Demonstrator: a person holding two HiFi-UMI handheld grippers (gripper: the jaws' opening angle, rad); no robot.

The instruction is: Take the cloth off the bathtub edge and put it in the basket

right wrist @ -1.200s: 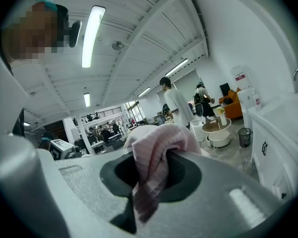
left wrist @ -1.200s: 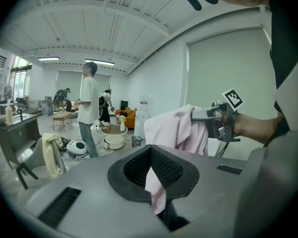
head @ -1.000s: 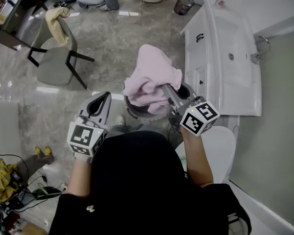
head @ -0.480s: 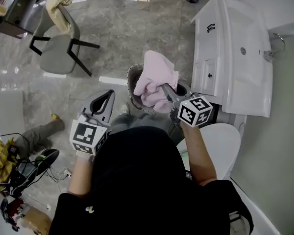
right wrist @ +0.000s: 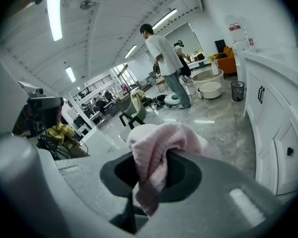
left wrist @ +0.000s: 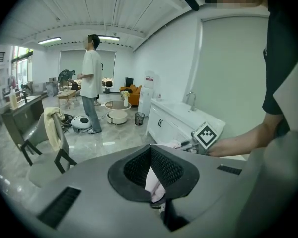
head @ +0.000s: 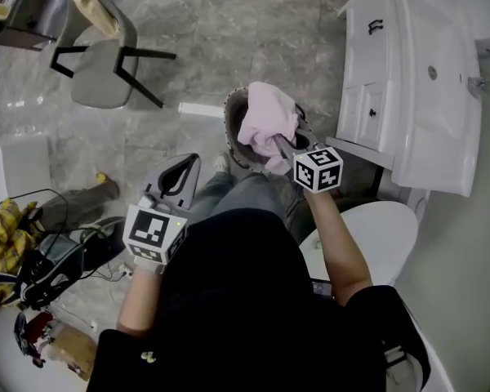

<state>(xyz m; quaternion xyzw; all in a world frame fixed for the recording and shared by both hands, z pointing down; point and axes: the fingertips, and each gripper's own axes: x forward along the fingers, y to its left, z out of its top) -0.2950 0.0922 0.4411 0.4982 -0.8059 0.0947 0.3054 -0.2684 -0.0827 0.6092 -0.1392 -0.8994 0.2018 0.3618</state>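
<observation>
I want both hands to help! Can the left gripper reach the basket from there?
Probably yes. The left gripper hangs left of the basket with open floor between them, though the right gripper and pink cloth fill its mouth.

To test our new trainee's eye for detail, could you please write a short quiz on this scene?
1. True or false: the pink cloth is pinched in the right tongs.
2. In the head view, the cloth hangs over which thing? A) the toilet B) the basket C) the sink
3. Which piece of furniture stands on the floor at the head view's upper left?
Key: 1 true; 2 B; 3 the grey chair.
</observation>
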